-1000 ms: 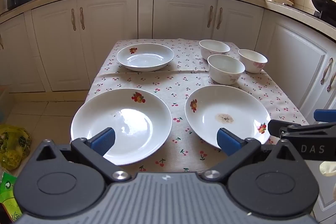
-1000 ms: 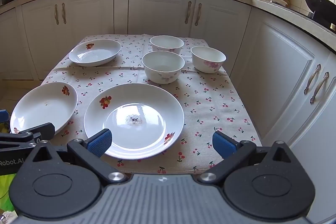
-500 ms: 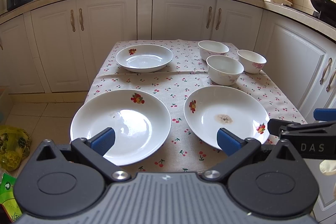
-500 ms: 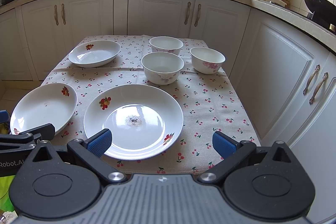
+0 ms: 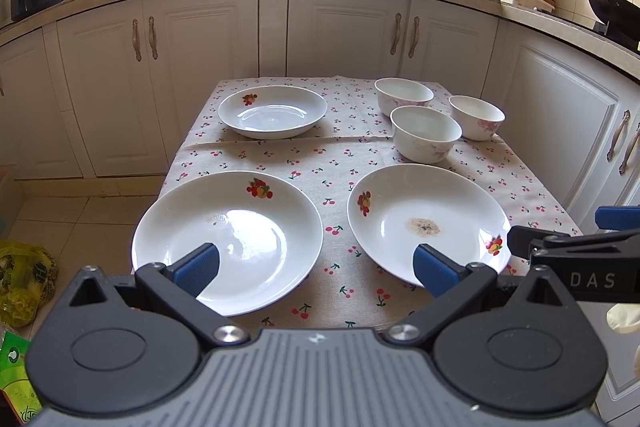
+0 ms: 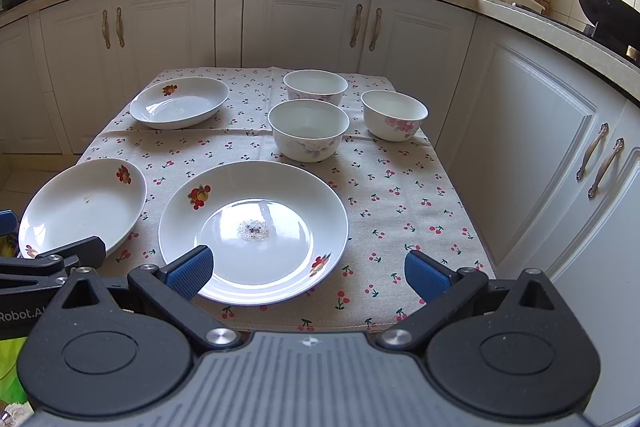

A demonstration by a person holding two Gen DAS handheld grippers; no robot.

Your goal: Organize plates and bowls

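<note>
My left gripper [image 5: 316,267] hangs over the near edge of the desk [image 5: 340,155], jaws spread wide, ribbed blue pads bare and pinching nothing. Under the left pad sits a wide, shallow, glossy white plate [image 5: 228,239] with a fruit decal on its far rim; it overhangs the near left corner a little. My right gripper [image 6: 310,269] likewise hovers with jaws spread and empty, its left pad above the near rim of a second white plate [image 6: 254,227], round, shiny, with a speckled grey-brown smudge at its centre and fruit decals on two sides. The two plates lie side by side, near but apart. Beyond them, at the far left, a third, smaller, deeper dish [image 5: 273,111] rests on a fold in the cloth. At the far right three deep white bowls with faint pink flower prints stand in a cluster: nearest bowl [image 6: 309,129], a rear bowl [image 6: 316,87] just behind it, and a right bowl [image 6: 395,115] apart to the side. The cloth [image 6: 400,195] is coarse beige weave with small cherries. White panelled cabinets [image 5: 348,27] ring the desk.
</note>
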